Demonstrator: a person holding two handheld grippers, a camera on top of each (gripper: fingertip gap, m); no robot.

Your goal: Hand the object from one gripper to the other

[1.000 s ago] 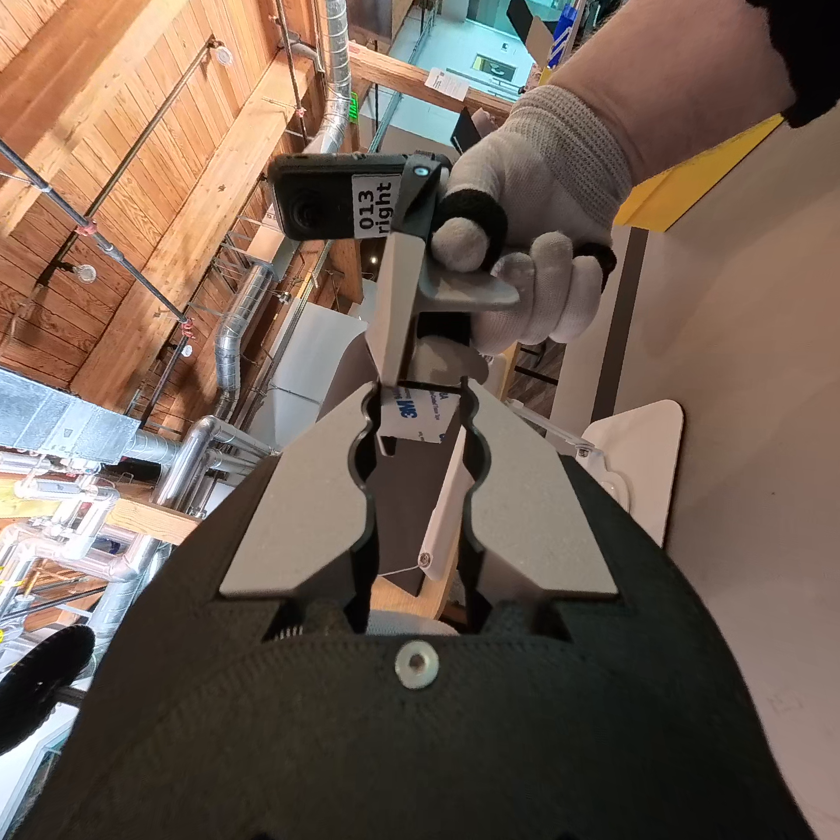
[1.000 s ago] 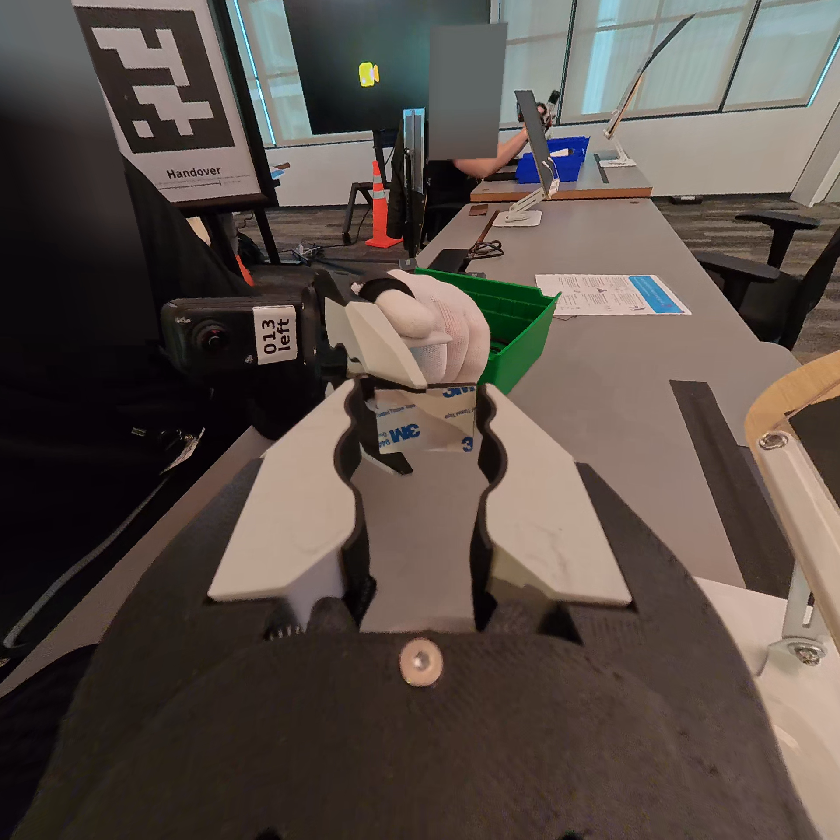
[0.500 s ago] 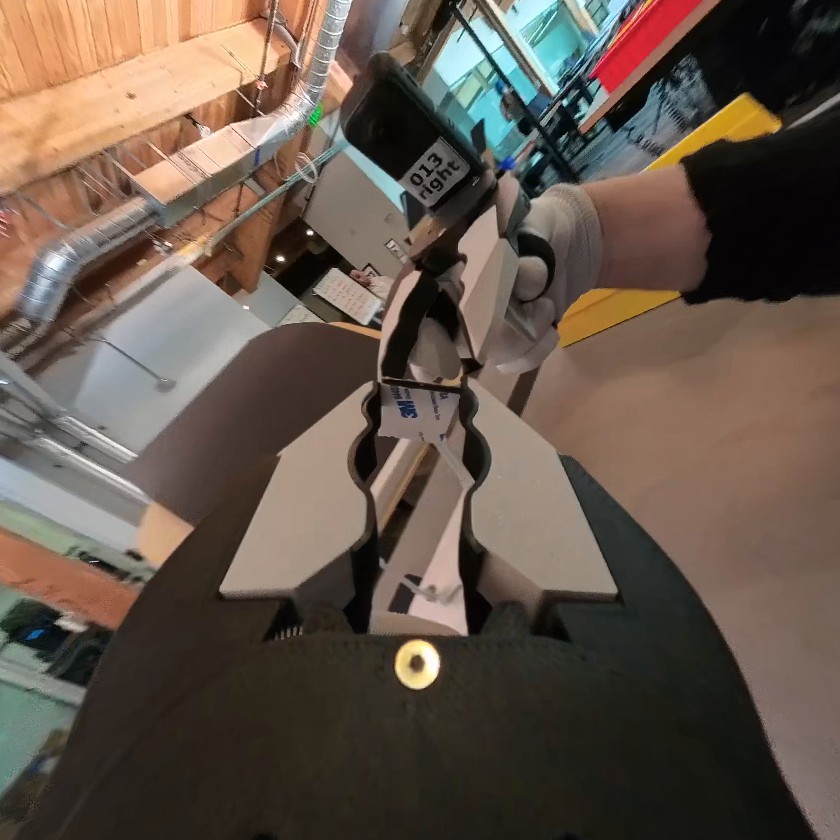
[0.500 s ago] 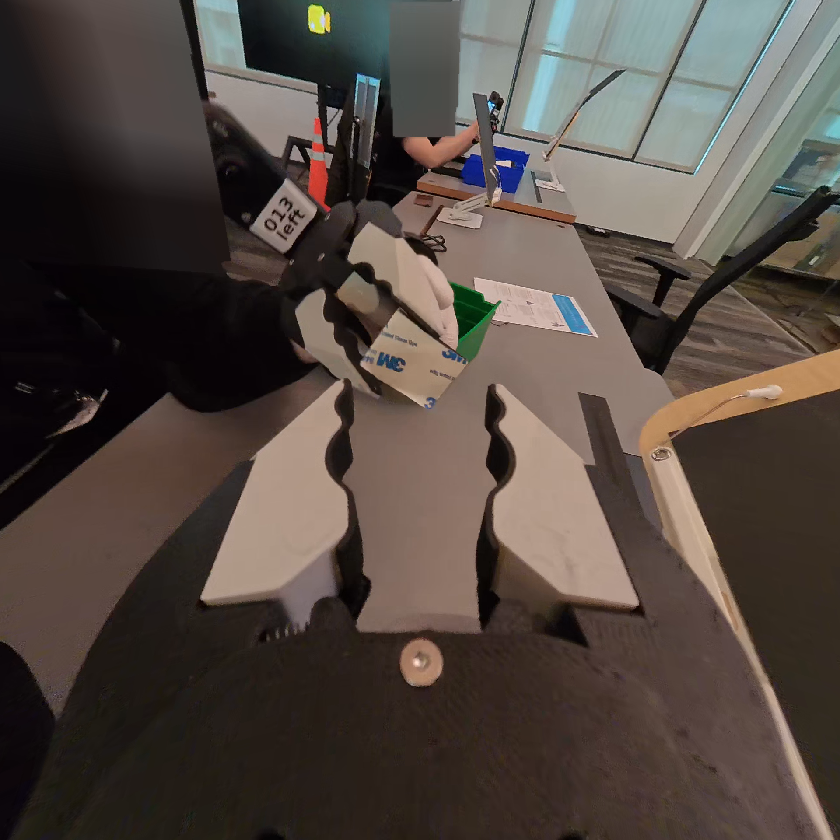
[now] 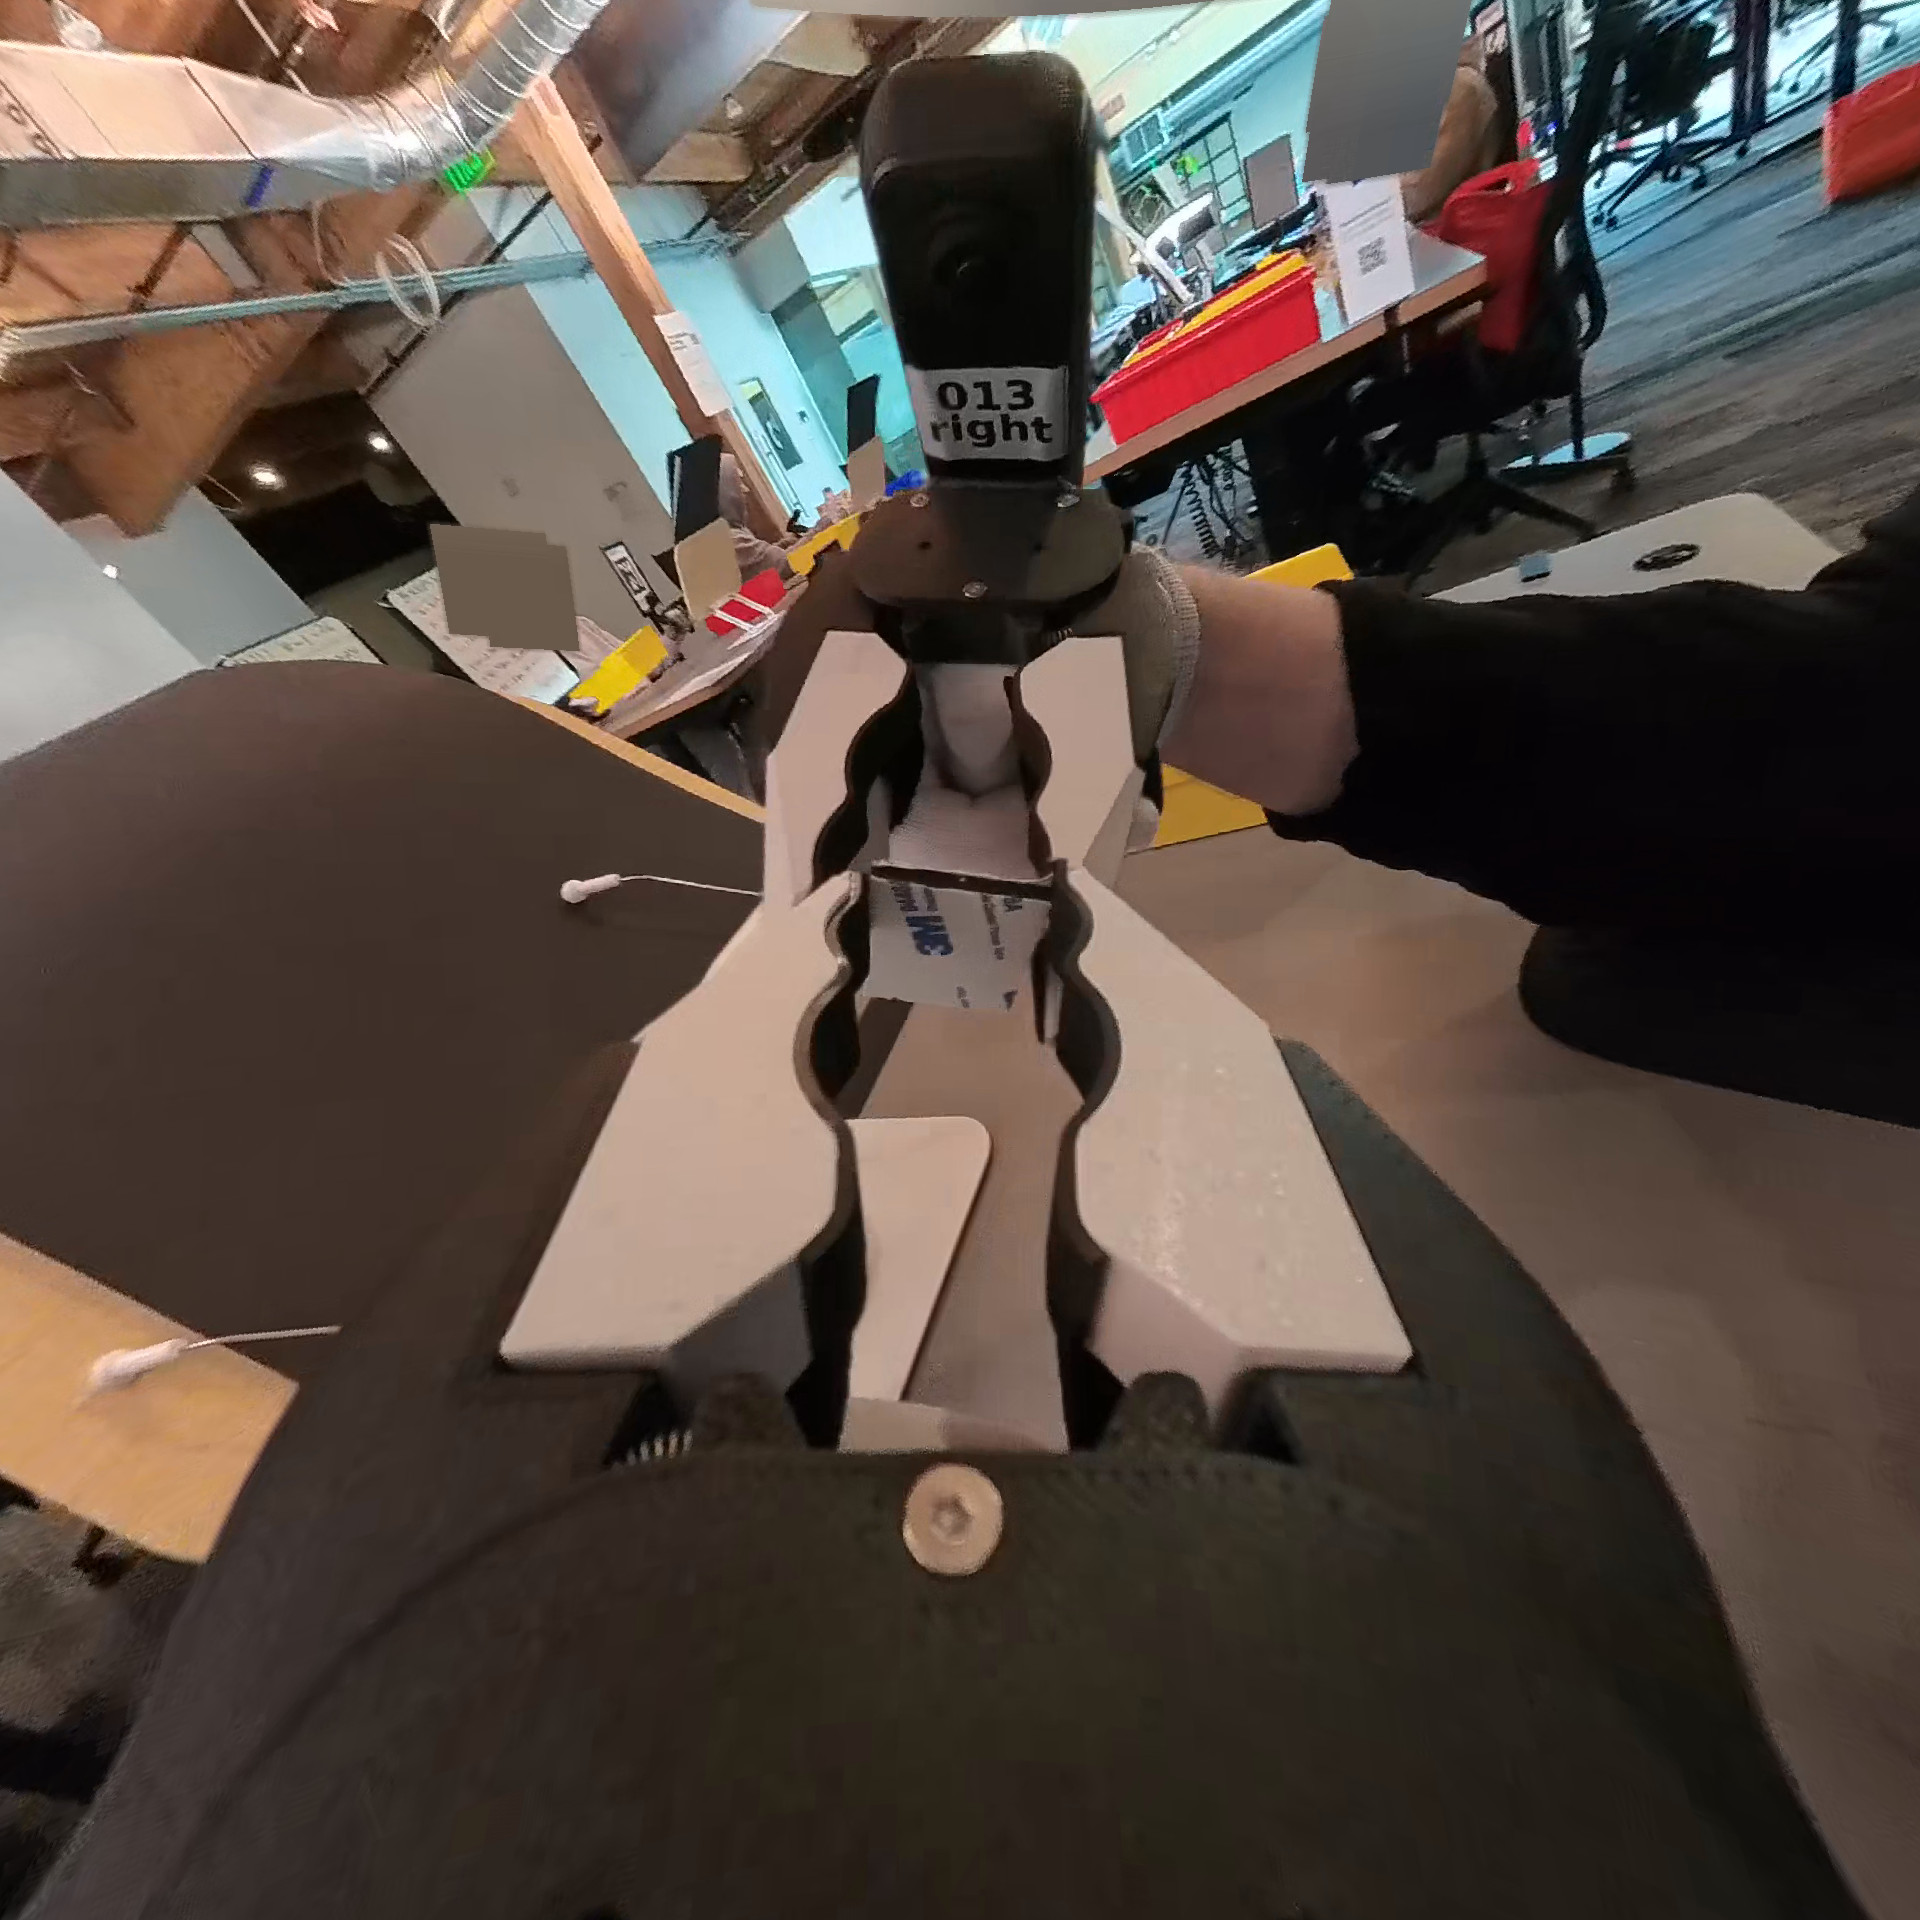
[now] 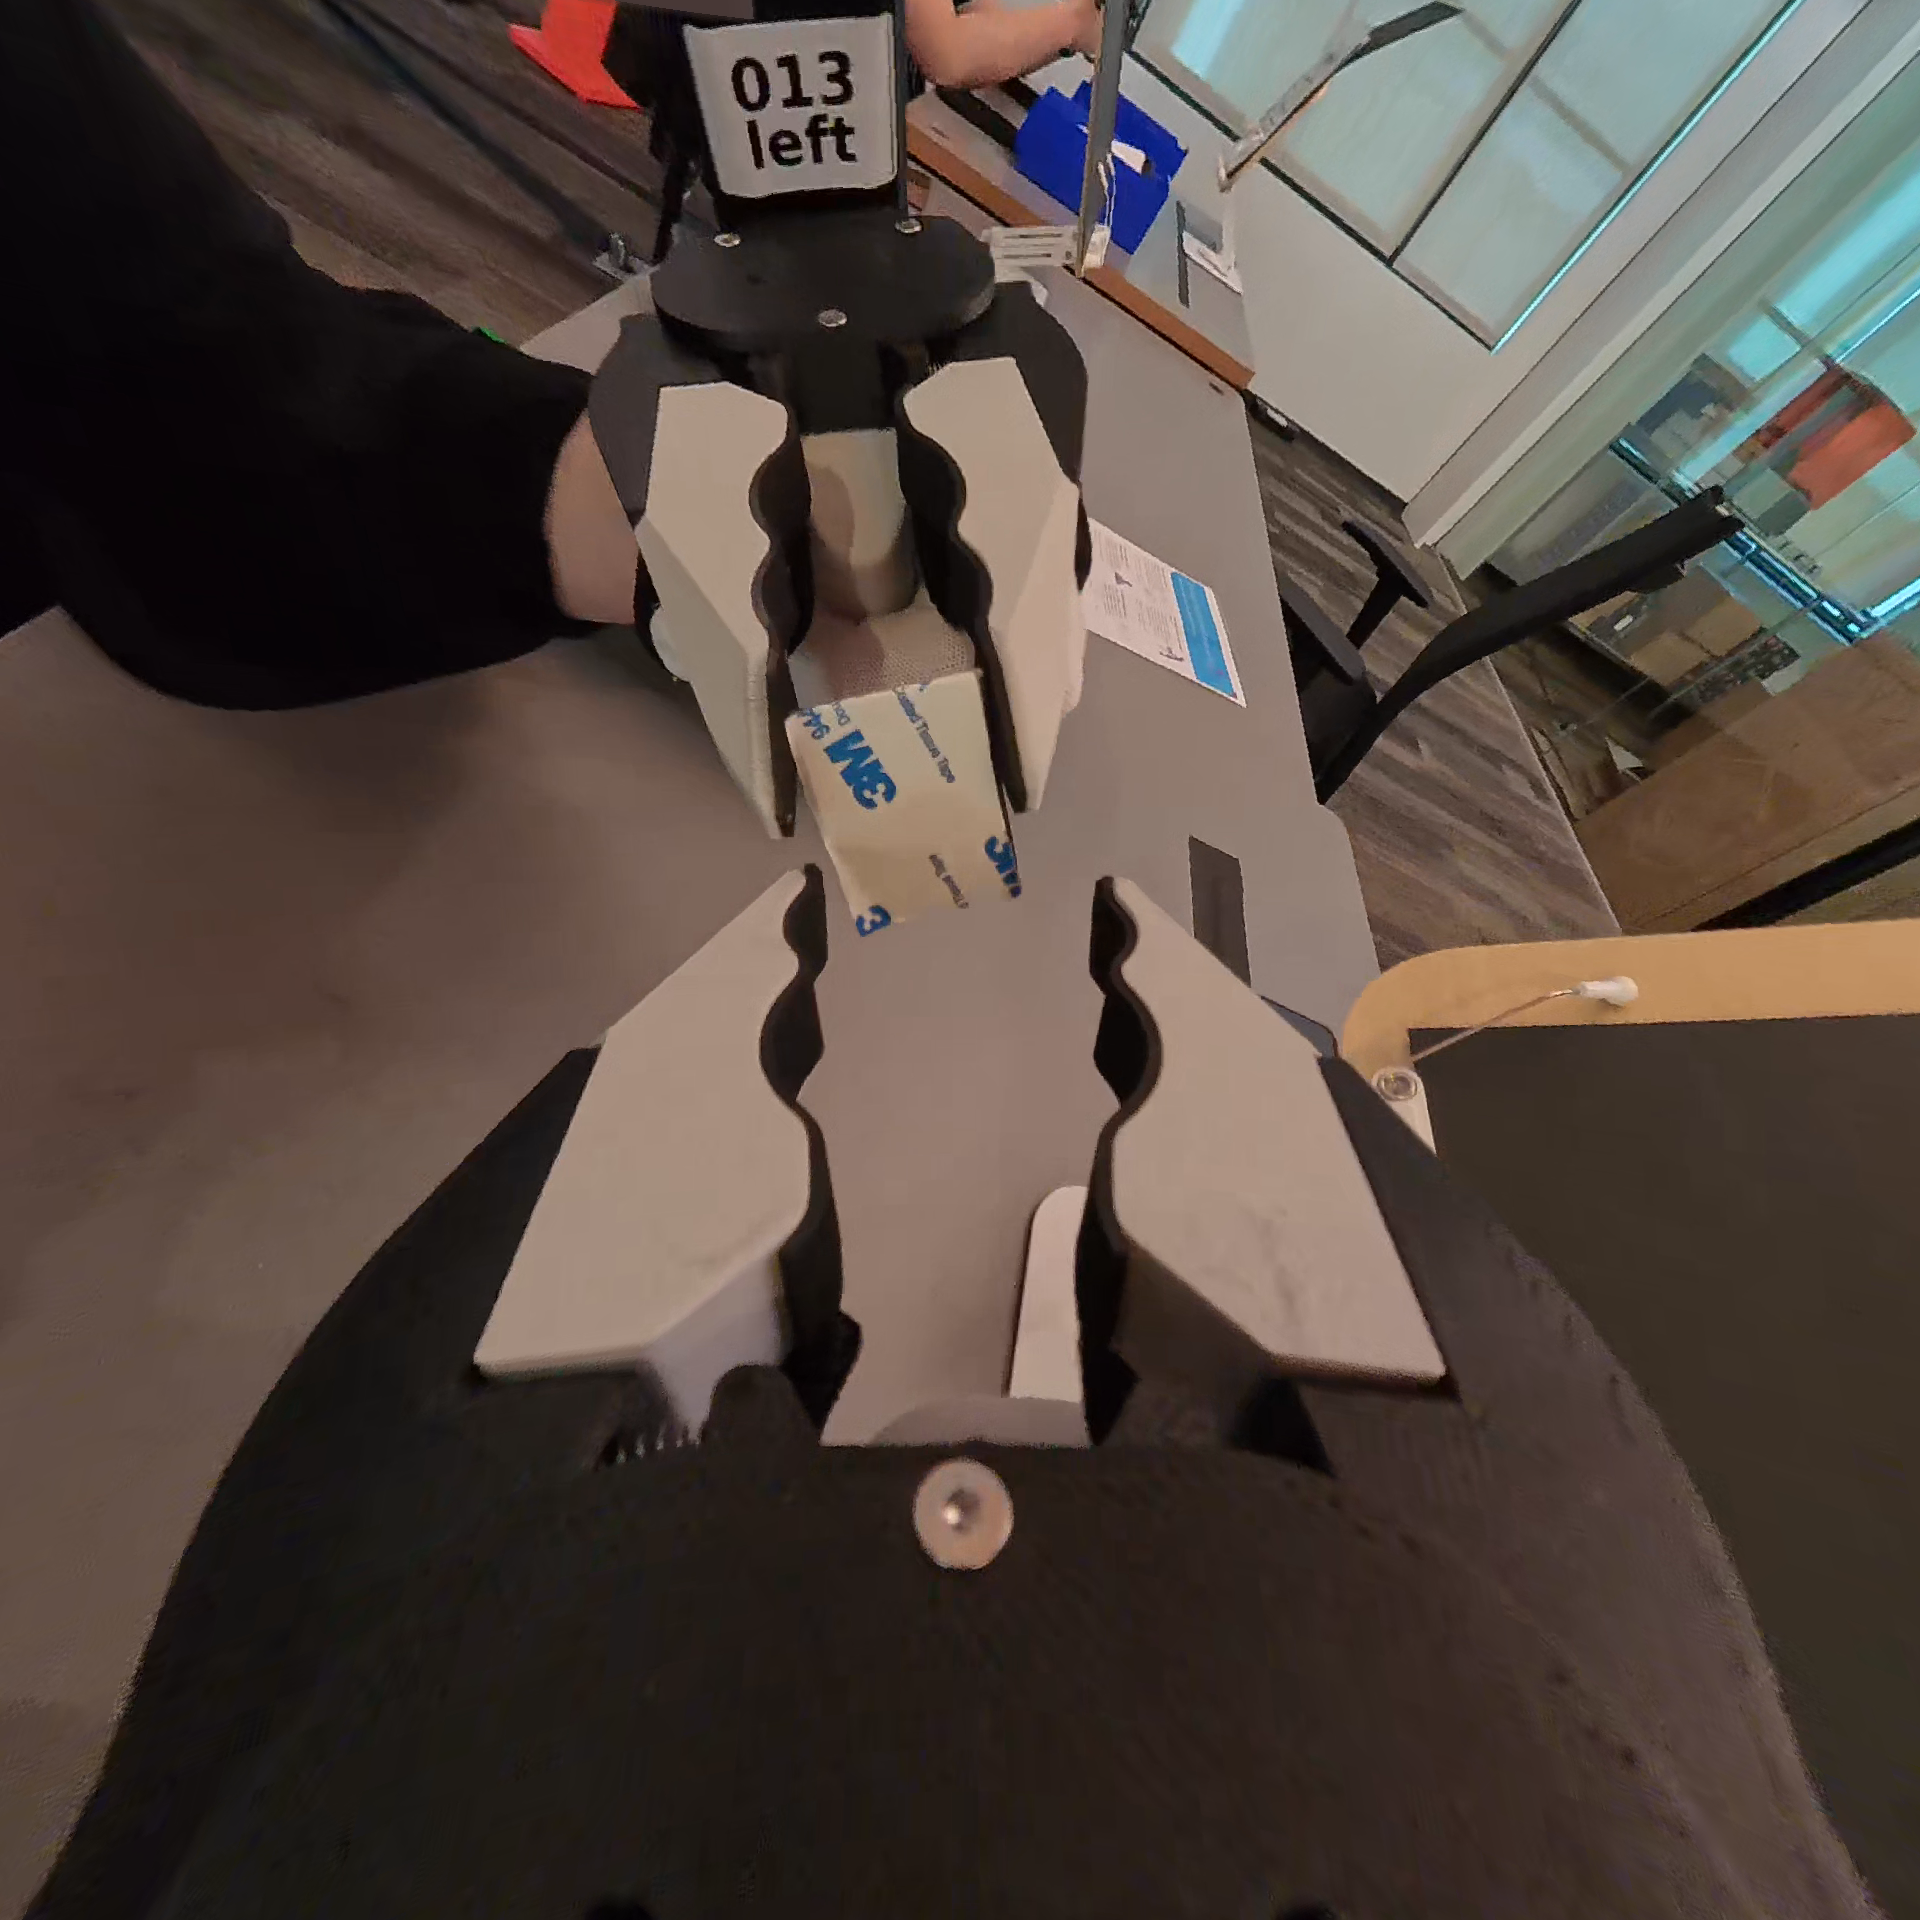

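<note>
Left gripper [image 5: 951, 935] pinches the pad [image 6: 904, 805], seemingly light, thin, bendy; right gripper [image 6: 956, 904], spread, should take its free lower edge at frame centre.

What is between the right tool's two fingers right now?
In the right wrist view, only the lower corner of the white tape-backed pad, clamped by the left tool, dips between the right tool fingertips; below is bare grey table.

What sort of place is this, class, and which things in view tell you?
Probably an open-plan office or lab workshop: long grey desks, black swivel chairs, red parts bins, large windows, and exposed ceiling ducting.
</note>
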